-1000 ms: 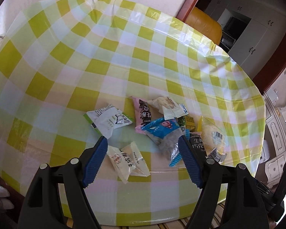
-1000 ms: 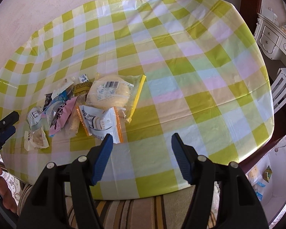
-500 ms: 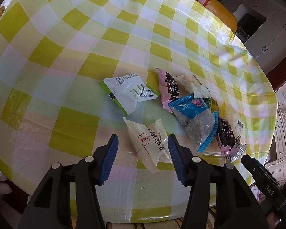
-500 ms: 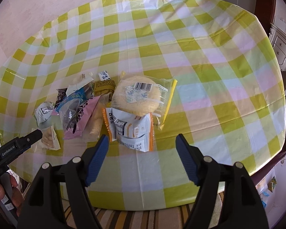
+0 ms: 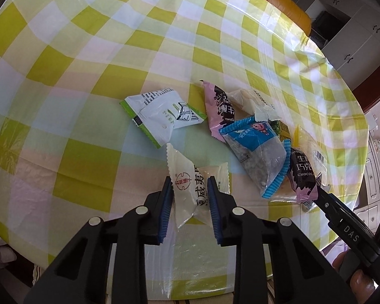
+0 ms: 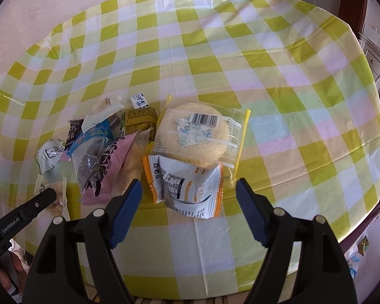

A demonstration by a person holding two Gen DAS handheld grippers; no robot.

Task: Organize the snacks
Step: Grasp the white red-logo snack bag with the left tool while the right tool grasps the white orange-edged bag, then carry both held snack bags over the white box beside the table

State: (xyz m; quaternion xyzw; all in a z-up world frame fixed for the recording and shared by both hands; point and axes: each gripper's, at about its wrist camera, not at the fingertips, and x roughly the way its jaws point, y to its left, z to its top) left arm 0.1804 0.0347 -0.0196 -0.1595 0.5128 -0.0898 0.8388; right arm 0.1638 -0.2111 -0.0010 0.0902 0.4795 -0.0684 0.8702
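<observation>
Clear packet (image 5: 187,190) lengthwise along claw

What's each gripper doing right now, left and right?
Left gripper: jaws just closing, pinching the cream snack packet.
Right gripper: open, holding nothing, at the orange-edged white packet.

Bright daylight is flooding both views, glinting off the glossy checked tablecloth (image 5: 93,58) toward its far edge. The fisheye lenses are bending the checks strongly and darkening the corners. Nearby surfaces are staying sharp, while far furniture is looking soft.
</observation>
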